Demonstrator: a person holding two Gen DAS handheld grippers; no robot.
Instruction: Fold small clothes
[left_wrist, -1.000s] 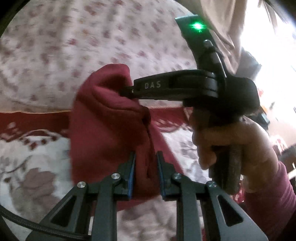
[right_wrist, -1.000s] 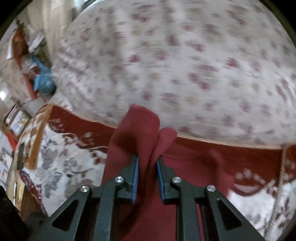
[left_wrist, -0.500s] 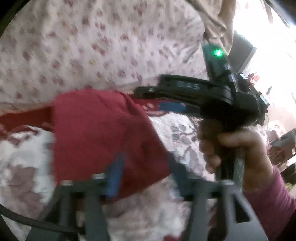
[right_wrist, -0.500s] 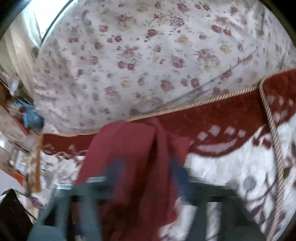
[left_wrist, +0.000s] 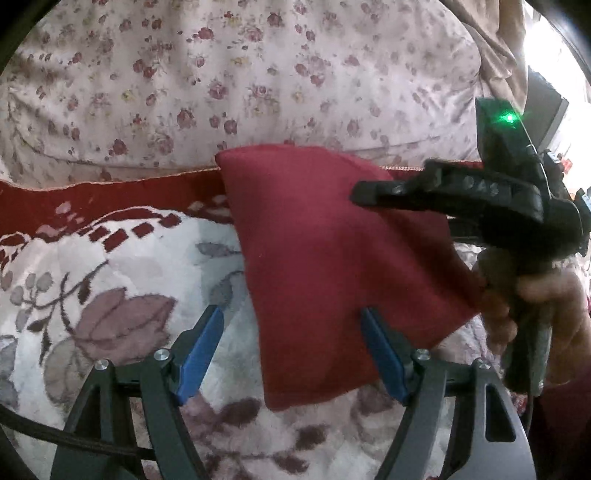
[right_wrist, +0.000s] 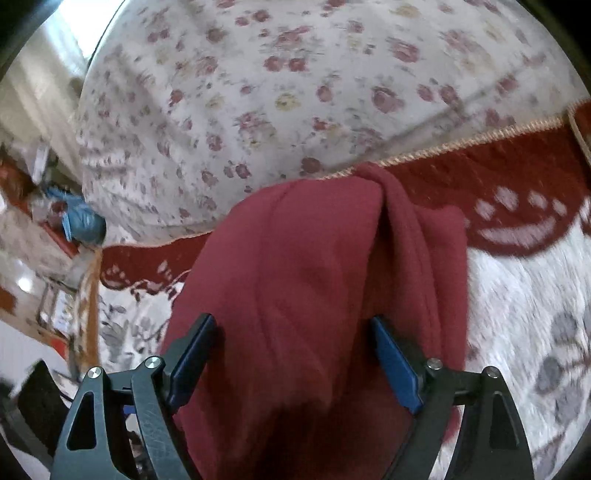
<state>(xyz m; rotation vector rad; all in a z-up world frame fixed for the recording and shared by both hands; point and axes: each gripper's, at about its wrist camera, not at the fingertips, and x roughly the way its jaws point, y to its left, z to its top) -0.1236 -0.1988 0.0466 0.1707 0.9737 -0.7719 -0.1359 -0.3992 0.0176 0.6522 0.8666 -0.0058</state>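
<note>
A small dark red garment (left_wrist: 332, 258) lies folded on the floral rug, its far edge near the rug's red border. My left gripper (left_wrist: 291, 350) is open, its blue-padded fingers either side of the garment's near corner. My right gripper (right_wrist: 295, 362) is open too, its jaws spread across the garment (right_wrist: 295, 288), which bunches in a ridge on the right. In the left wrist view the right gripper's black body (left_wrist: 480, 199) reaches over the garment from the right, held by a hand (left_wrist: 535, 302).
A white rug with grey and pink flowers and a dark red border (left_wrist: 110, 192) covers the floor. A floral-print bedspread (left_wrist: 240, 74) rises behind it. Clutter with a blue bag (right_wrist: 81, 221) lies at far left in the right wrist view.
Both grippers were shut on the hanging garment a second ago. They have lowered it onto the rug and opened, letting it go.
</note>
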